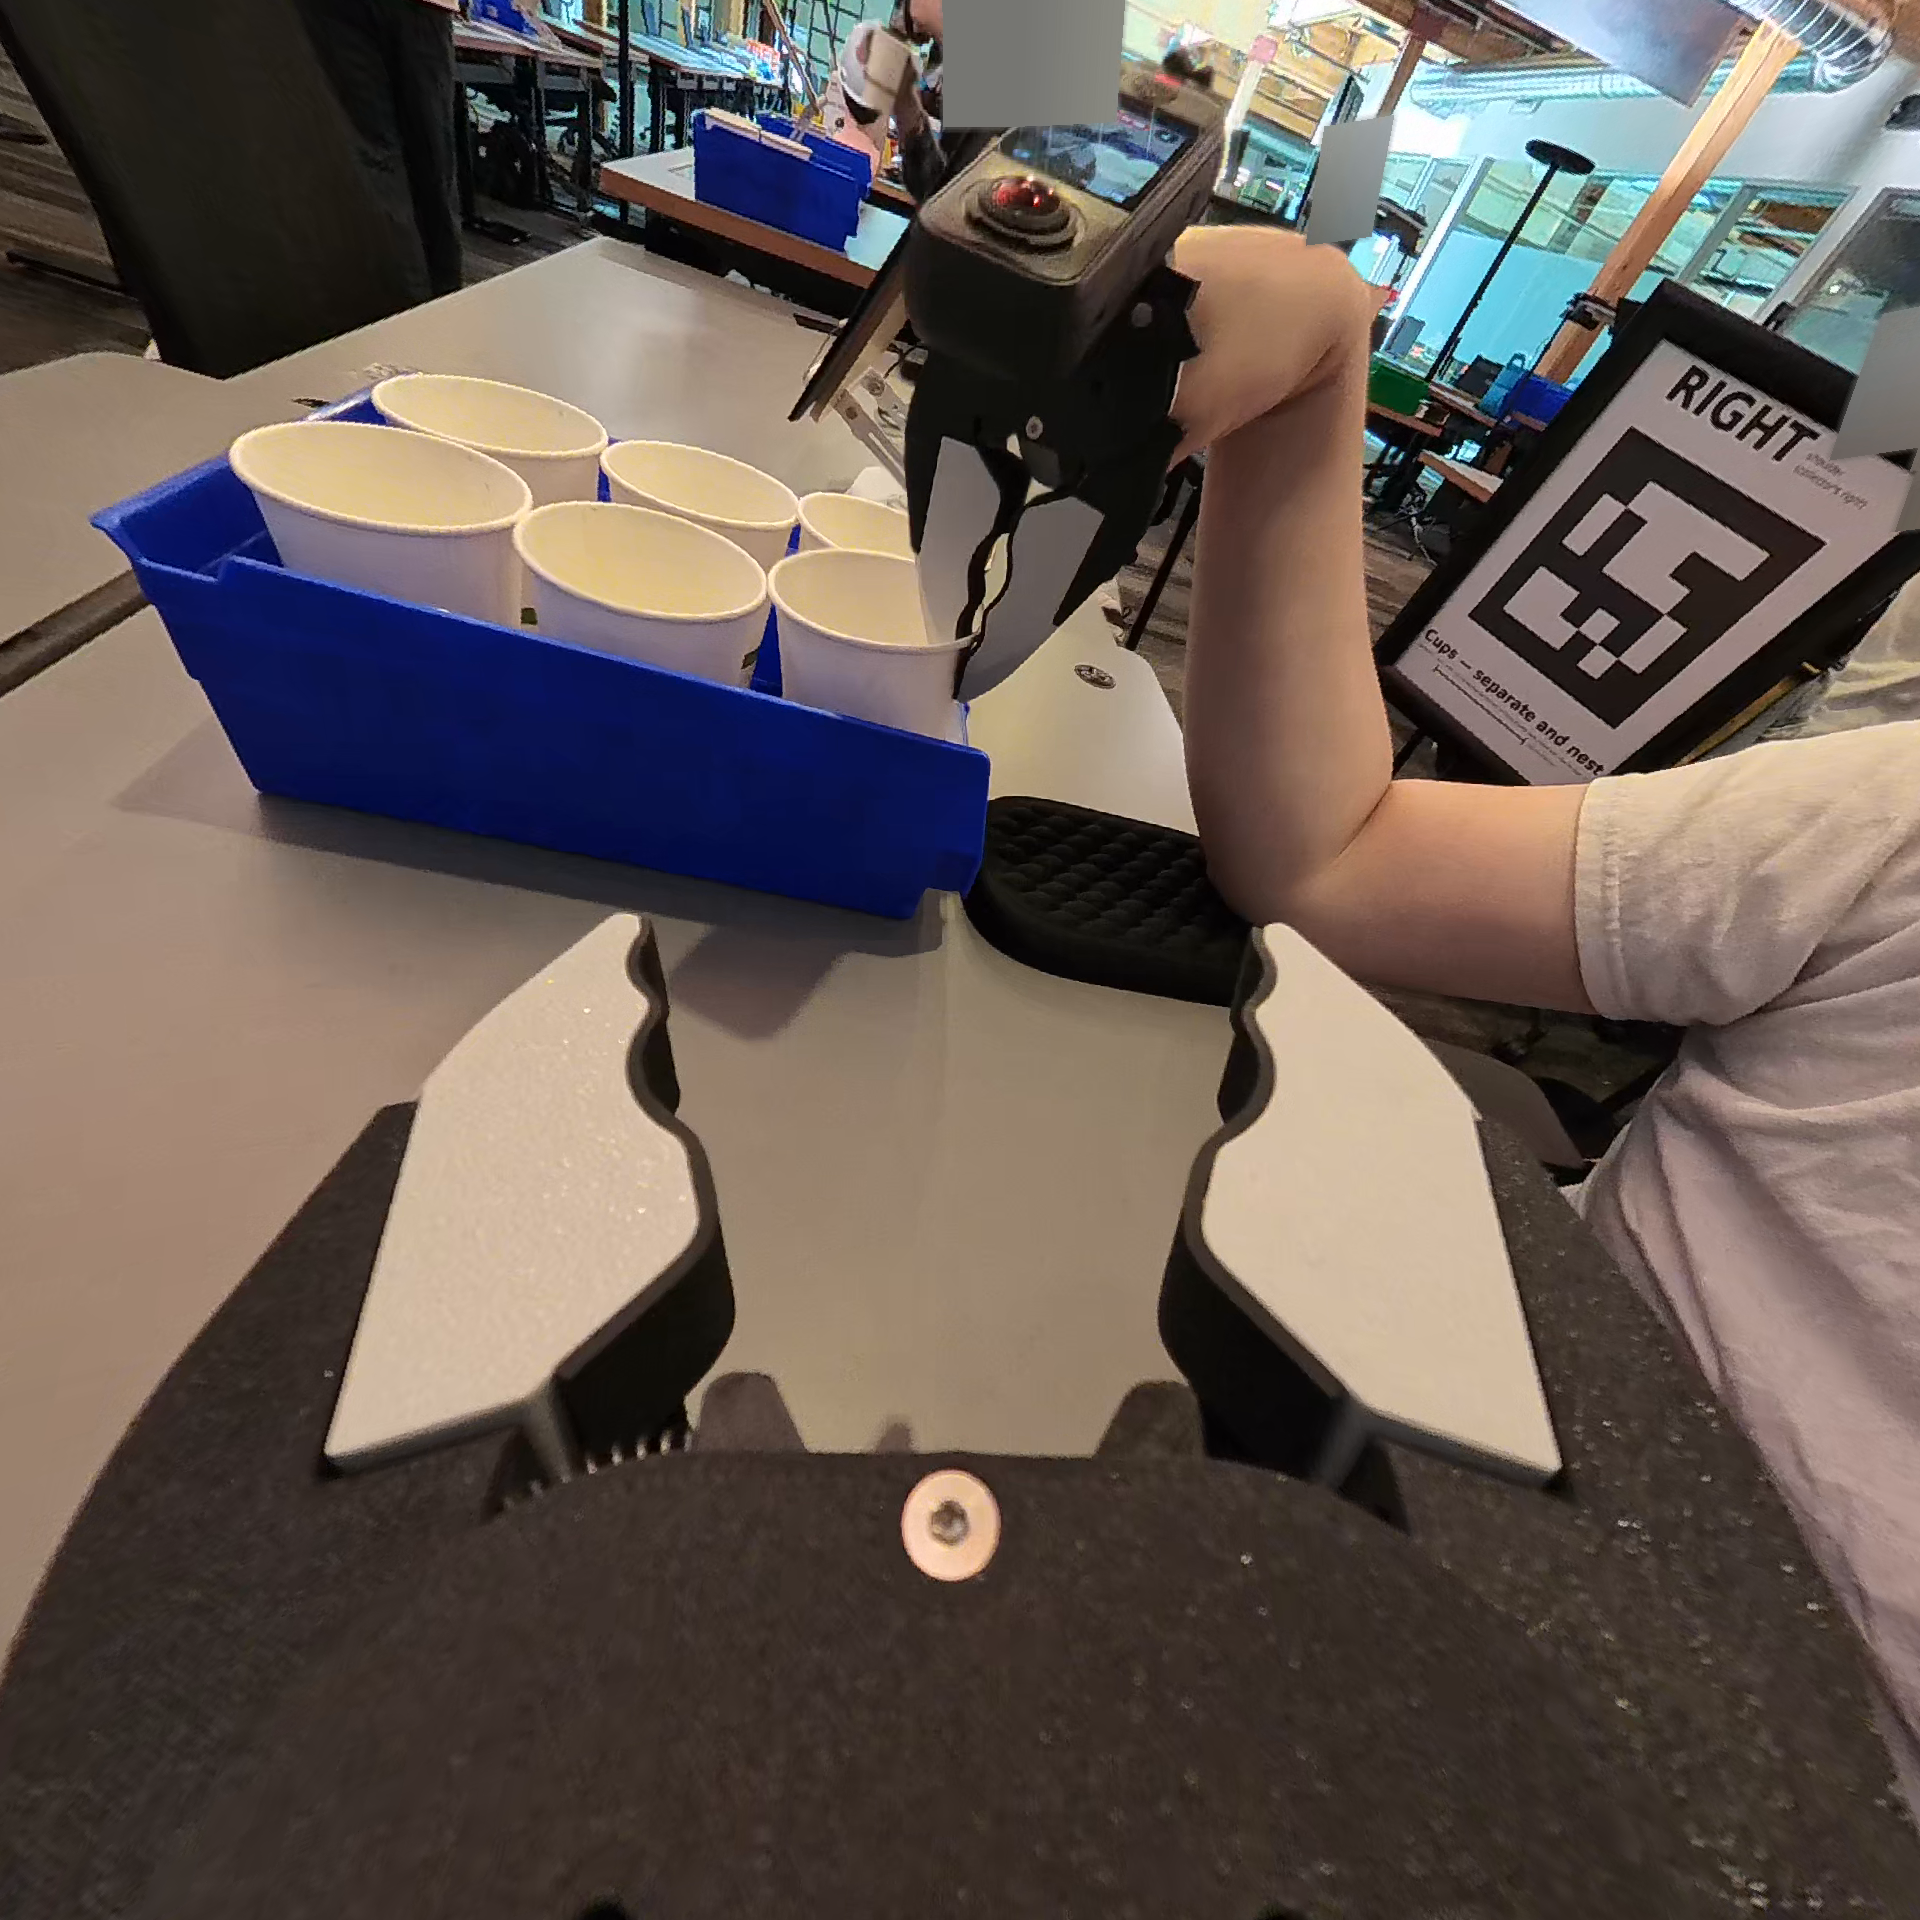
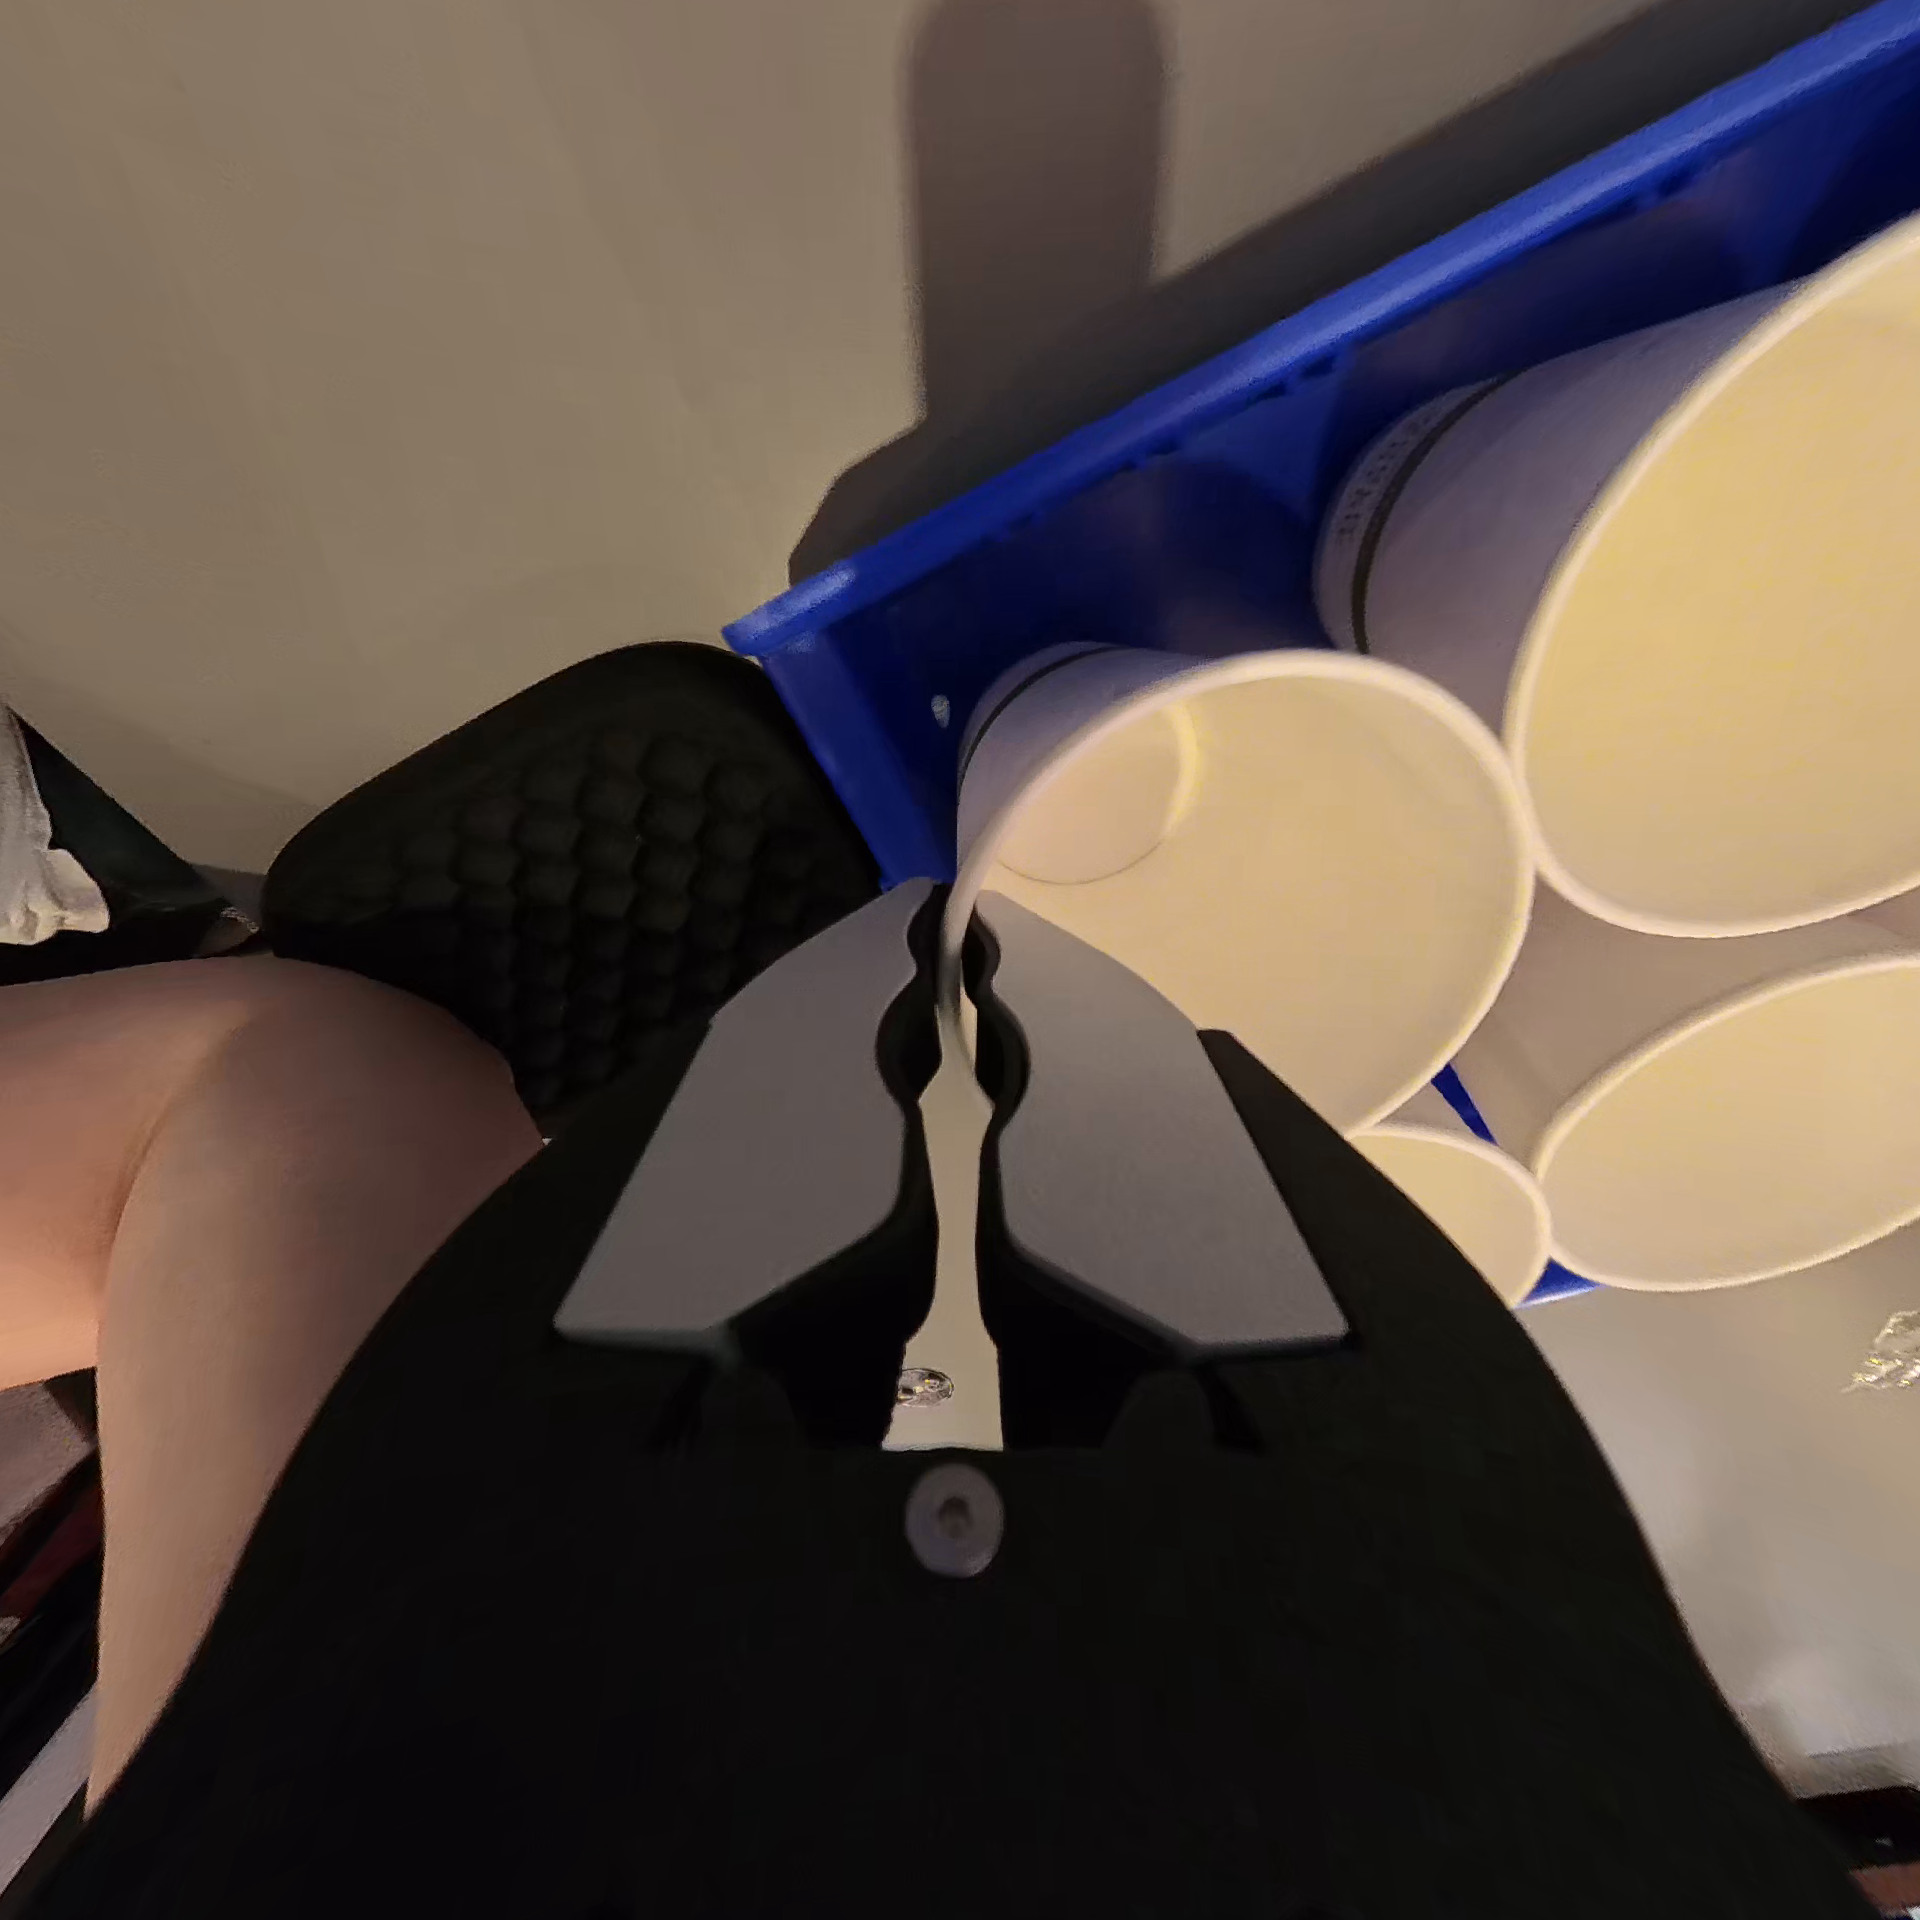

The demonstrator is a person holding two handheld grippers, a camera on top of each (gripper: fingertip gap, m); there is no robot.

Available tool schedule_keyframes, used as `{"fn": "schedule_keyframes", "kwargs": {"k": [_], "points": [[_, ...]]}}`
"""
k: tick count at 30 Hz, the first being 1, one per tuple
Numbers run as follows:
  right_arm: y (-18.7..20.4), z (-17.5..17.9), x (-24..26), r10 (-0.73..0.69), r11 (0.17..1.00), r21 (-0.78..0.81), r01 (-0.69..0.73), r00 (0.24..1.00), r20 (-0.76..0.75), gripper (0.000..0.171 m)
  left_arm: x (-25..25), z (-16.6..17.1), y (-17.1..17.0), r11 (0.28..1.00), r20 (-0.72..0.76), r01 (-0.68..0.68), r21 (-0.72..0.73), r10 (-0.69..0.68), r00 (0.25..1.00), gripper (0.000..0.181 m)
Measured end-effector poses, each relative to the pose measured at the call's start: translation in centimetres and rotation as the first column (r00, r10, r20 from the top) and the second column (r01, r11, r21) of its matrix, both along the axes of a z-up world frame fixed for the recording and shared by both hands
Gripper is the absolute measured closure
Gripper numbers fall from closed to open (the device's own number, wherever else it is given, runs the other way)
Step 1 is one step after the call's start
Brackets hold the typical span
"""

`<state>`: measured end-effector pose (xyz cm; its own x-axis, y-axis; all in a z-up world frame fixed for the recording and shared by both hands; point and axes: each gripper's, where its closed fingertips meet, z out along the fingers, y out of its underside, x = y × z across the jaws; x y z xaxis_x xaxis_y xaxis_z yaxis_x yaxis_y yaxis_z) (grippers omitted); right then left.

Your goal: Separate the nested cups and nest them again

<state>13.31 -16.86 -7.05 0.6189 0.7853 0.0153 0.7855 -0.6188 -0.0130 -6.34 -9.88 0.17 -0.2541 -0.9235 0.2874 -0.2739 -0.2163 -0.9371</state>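
From the left wrist view, the left gripper (image 1: 945,1049) hangs low over the grey tabletop (image 1: 208,1039) with its two pale-faced fingers spread wide and nothing between them. Ahead sits a long blue plastic bin (image 1: 582,748) holding six white paper cups (image 1: 634,582) standing upright in two rows. The right gripper (image 1: 977,623), carried in a person's hand (image 1: 1268,332), points down at the near end of the bin, its tips pressed onto the rim of the nearest white cup (image 1: 862,634). A black dimpled pad (image 1: 1101,894) lies just beside the bin's corner, under the person's elbow, and a framed black-and-white sign (image 1: 1652,571) stands off to the right. From the right wrist view, the right gripper (image 2: 951,956) has its fingers nearly together, pinching the thin wall of that nearest white cup (image 2: 1247,862), one finger inside the rim and one outside. The cup stands in the corner of the bin (image 2: 862,758), touching its neighbours, with the black pad (image 2: 561,862) alongside.
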Motion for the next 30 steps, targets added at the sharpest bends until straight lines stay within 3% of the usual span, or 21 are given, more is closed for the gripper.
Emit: {"fn": "schedule_keyframes", "kwargs": {"k": [17,22,27,30], "points": [[-0.6,0.0,-1.5,-0.065,0.995,-0.08,0.054,0.989,-0.13,0.161,-0.1,0.0,0.1,1.0,0.001,0.0,-0.001,0.0,1.0,0.079],[-0.9,1.1,-1.3,-0.102,0.995,-0.032,0.099,0.985,-0.142,0.157,-0.1,0.0,0.1,1.0,0.003,0.0,-0.002,0.0,1.0,0.079],[-1.2,5.3,-1.1,-0.049,0.972,0.214,0.101,0.97,-0.237,0.162,-0.2,0.2,0.2,1.0,0.01,-0.003,-0.004,0.003,1.0,0.079],[0.5,10.3,0.6,-0.01,0.834,0.528,0.158,0.962,-0.272,0.164,-0.1,0.2,0.2,1.0,0.011,-0.003,-0.003,0.003,1.0,0.08]]}}
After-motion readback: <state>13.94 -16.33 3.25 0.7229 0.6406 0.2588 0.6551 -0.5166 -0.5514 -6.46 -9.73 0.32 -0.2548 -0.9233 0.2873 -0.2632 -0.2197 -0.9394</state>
